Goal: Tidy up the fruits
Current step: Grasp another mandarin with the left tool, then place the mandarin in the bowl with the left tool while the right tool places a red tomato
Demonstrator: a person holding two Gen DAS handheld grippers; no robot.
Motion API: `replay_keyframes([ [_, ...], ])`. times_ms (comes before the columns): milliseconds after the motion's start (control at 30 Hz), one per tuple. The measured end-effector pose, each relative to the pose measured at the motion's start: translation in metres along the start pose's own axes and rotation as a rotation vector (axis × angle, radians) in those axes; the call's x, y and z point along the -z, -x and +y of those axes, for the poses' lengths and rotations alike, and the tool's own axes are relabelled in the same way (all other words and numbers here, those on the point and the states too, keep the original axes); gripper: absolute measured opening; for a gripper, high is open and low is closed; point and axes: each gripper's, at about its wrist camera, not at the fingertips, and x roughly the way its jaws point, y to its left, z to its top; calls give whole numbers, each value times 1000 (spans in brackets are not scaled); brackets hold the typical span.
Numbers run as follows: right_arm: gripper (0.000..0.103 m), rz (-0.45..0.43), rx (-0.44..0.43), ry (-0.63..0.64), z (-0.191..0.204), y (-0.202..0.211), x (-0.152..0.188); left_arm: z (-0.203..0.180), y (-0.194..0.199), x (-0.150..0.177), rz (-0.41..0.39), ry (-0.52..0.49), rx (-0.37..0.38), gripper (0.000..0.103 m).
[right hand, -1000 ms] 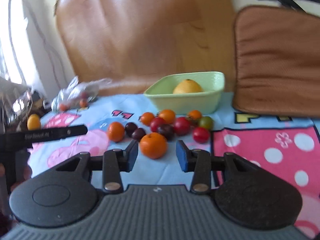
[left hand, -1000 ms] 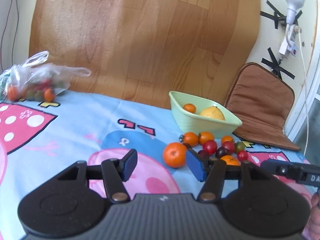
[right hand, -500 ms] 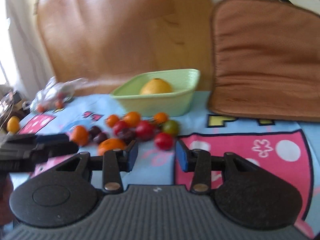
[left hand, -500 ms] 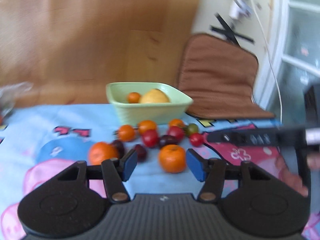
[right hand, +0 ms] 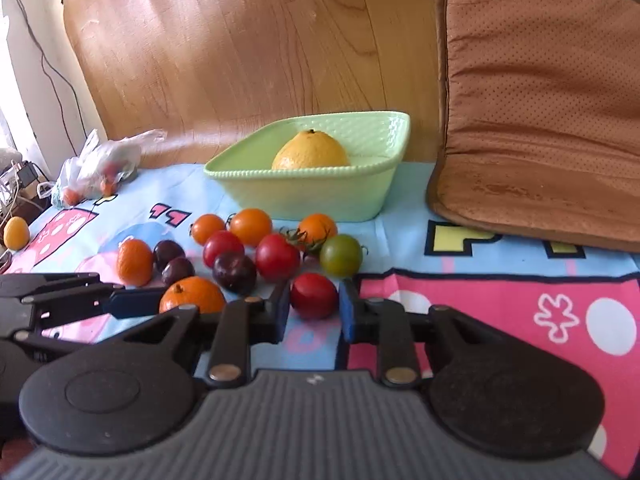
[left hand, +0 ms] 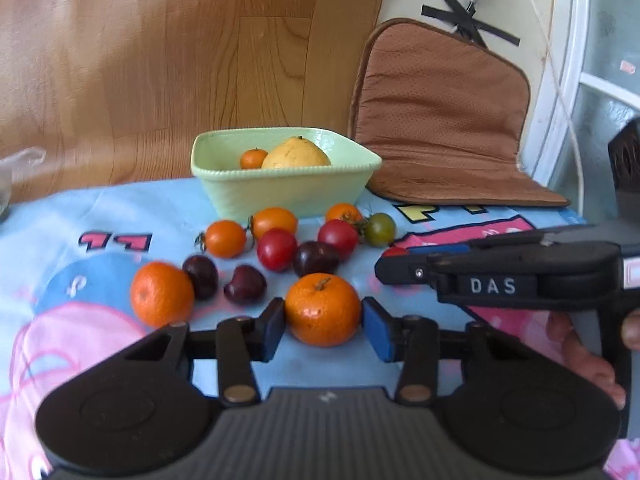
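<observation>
On the cartoon-print cloth, my left gripper (left hand: 324,328) has its blue pads against both sides of an orange mandarin (left hand: 322,310), and its jaws are closing. My right gripper (right hand: 313,312) is closing too, its pads touching a red cherry tomato (right hand: 314,295) that rests on the cloth. Behind them lie a second mandarin (left hand: 162,294), dark plums (left hand: 316,258) and red, orange and green tomatoes. The pale green bowl (left hand: 288,196) holds a large yellow citrus (left hand: 296,154) and a small orange (left hand: 253,159).
A brown cushion (left hand: 440,120) leans at the back right, close to the bowl. A clear plastic bag of small fruit (right hand: 96,168) lies at the far left, and a yellow fruit (right hand: 16,233) sits off the cloth's left edge. A wooden panel stands behind.
The left gripper swung right, from beside the left mandarin to the nearer one, and narrowed onto it. The right gripper shifted right onto the red tomato and narrowed too.
</observation>
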Motion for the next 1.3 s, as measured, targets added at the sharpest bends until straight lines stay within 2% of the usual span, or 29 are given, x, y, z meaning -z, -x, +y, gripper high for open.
replay_keyframes([
  [300,29,-36,-96,112,50,60,54,4,69,42,-31,-13,19,42],
  [400,29,-44,-105,144,64,73,68,3,83,57,-35,-25,14,42],
  [533,30,-28,-80,204,76,67,75,2,90,65,-36,-24,-9,44],
  [600,31,-29,-65,226,80,67,76,-1,95,66,-51,-27,-32,54],
  [633,34,-28,-61,233,81,66,76,-2,97,67,-57,-31,-31,55],
  [800,36,-35,-54,233,79,70,80,-7,99,67,-63,-60,-50,67],
  [867,37,-31,-49,235,79,69,79,-8,96,67,-60,-61,-58,66],
  [933,37,-29,-41,241,79,68,78,-7,92,67,-47,-54,-56,60],
  [967,38,-28,-44,238,78,67,77,-5,89,66,-30,-47,-50,52],
  [1100,40,-24,-46,247,77,60,72,-4,87,67,-24,-43,-33,42],
  [1167,29,-21,-67,260,78,60,72,-6,86,66,-27,-49,-40,42],
  [1300,29,-33,-79,256,79,61,69,0,84,53,-44,-8,-8,42],
])
